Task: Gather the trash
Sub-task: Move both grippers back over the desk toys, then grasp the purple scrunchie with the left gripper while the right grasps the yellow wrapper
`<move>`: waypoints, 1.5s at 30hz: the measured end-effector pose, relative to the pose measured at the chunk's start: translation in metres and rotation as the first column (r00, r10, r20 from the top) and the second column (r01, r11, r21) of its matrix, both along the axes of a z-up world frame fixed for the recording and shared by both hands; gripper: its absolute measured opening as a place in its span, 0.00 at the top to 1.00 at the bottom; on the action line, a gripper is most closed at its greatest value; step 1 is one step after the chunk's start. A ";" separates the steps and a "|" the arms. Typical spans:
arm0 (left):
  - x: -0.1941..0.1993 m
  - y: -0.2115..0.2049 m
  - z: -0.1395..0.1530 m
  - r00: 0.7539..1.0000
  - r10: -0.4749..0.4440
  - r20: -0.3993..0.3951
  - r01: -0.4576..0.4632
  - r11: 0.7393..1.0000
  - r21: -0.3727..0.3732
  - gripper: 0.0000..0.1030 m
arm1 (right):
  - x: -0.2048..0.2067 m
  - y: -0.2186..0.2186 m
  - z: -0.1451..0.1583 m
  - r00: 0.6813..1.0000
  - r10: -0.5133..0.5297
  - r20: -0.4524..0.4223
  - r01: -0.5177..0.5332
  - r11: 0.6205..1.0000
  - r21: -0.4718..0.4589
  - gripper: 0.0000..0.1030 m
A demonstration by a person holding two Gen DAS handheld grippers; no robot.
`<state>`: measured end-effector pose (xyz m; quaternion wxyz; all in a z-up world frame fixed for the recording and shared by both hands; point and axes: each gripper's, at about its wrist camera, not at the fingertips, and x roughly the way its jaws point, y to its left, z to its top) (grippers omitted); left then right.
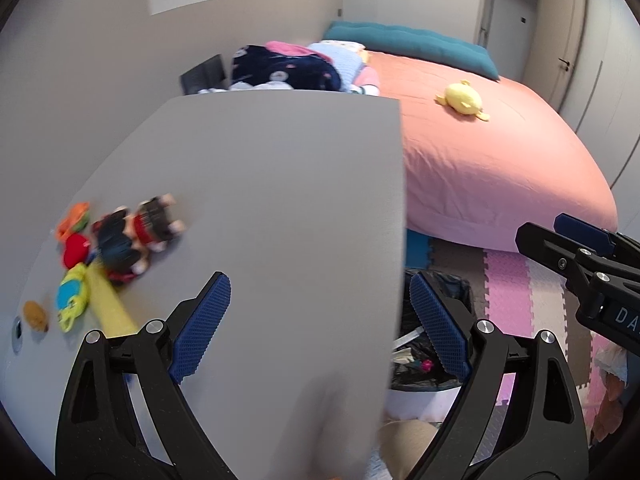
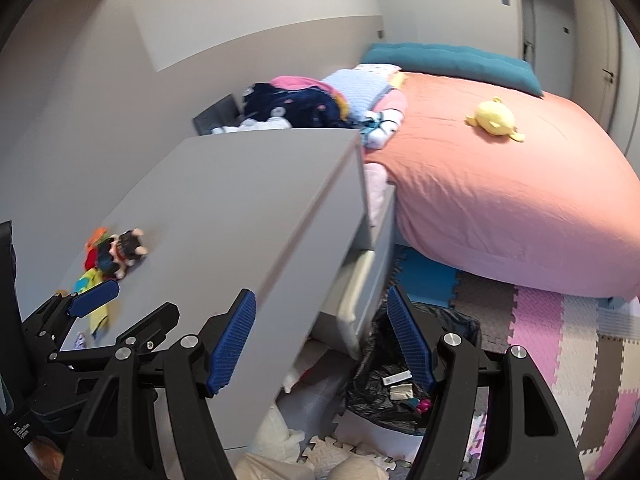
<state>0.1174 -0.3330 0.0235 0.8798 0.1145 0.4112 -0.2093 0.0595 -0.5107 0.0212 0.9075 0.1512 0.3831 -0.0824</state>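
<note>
The bed (image 1: pixel 500 152) fills the 1 to 3 o'clock part of both views, under a salmon cover, with a teal pillow (image 1: pixel 412 42) at its head and a yellow plush (image 1: pixel 462 98) lying on top. A clothes pile (image 1: pixel 296 66) sits at 12 o'clock, behind the grey counter (image 1: pixel 260 200). The counter spreads across the middle and left; toys (image 1: pixel 116 240) are bunched on it at 9 o'clock, blurred.

On the floor at 5 o'clock, just beside the counter's edge, stands the bin (image 2: pixel 400 380), lined with a black bag, with scraps of trash (image 2: pixel 400 384) lying inside. Foam mats (image 2: pixel 560 344) in pink, grey and cream cover the floor around it.

The left gripper (image 1: pixel 320 324) is spread wide, its blue pads well apart with nothing between them; one finger hangs over the counter, the other over the bin. The right gripper (image 2: pixel 322 338) is likewise wide open and holds nothing, straddling the counter's edge above the bin.

The right wrist view alone shows the counter's side with its drawers (image 2: pixel 360 280), one pulled partly out, and pale cloth on the floor at 6 o'clock. It also catches the left gripper at 8 o'clock. The left wrist view shows more of the toys, plus the right gripper (image 1: pixel 576 248) at 3 o'clock.
</note>
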 end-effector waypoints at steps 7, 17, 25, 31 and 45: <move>-0.001 0.055 0.005 0.997 0.079 0.007 -0.078 0.997 -0.008 0.14 | 0.018 0.053 0.004 0.996 0.091 0.001 -0.091 0.996 -0.010 0.33; -0.001 0.137 0.000 0.982 0.190 0.001 -0.190 0.982 0.004 0.14 | 0.035 0.117 0.001 0.979 0.205 -0.017 -0.205 0.979 -0.021 0.33; 0.002 0.185 -0.022 0.964 0.262 -0.047 -0.261 0.965 0.027 0.14 | 0.056 0.166 -0.003 0.956 0.291 -0.024 -0.291 0.957 -0.013 0.33; 0.005 0.203 -0.034 0.959 0.277 -0.065 -0.275 0.961 0.038 0.18 | 0.073 0.203 -0.013 0.927 0.371 -0.052 -0.371 0.928 -0.005 0.33; 0.018 0.213 -0.050 0.963 0.253 -0.089 -0.251 0.967 0.031 0.59 | 0.114 0.266 -0.035 0.860 0.498 -0.113 -0.502 0.865 -0.013 0.33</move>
